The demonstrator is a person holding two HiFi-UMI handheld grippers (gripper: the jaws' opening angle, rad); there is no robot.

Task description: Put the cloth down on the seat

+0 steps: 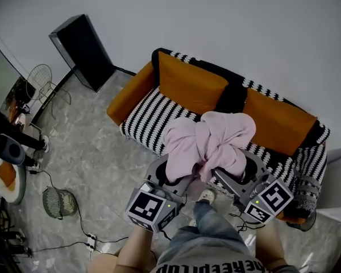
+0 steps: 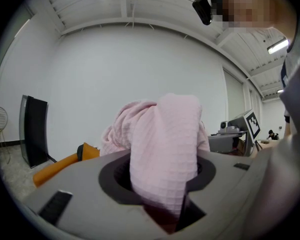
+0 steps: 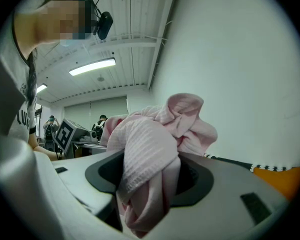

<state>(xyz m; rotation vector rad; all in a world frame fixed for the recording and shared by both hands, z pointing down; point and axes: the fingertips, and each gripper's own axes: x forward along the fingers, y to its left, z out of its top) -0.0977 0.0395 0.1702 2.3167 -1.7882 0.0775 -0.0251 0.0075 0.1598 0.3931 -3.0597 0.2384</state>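
The fingertips of both tools are buried in fabric, so in the head view neither pair of jaws can be seen directly. The gripper views show it better. The left hand-held gripper (image 1: pixel 178 174) (image 2: pixel 162 186) has a thick waffle-textured fold of the pink cloth (image 1: pixel 210 141) (image 2: pixel 162 144) running down into the gap between its jaws, which are clamped on it. The right hand-held gripper (image 1: pixel 232 175) (image 3: pixel 150 196) is closed the same way on a twisted bunch of the cloth (image 3: pixel 150 149), with loose ends hanging below the jaws. The cloth hangs in the air between the two tools, in front of the sofa and over the middle of the front edge of its black-and-white striped seat (image 1: pixel 150 118). It hides that part of the seat, and from above I cannot tell whether its underside touches the stripes. The cloth is gathered into two lobes that meet in a crumpled fold at the centre. Its long axis runs from one gripper to the other, roughly along the seat's front edge, while the bulk bulges away from the jaws toward the orange back cushions (image 1: pixel 190 84). The sofa's right end is partly cut off by the person's arm and the marker cube. A shoe (image 1: pixel 206 197) shows on the floor between the two tools. A black panel (image 1: pixel 82 50) leans against the wall well beyond the sofa's left armrest (image 1: pixel 131 92).
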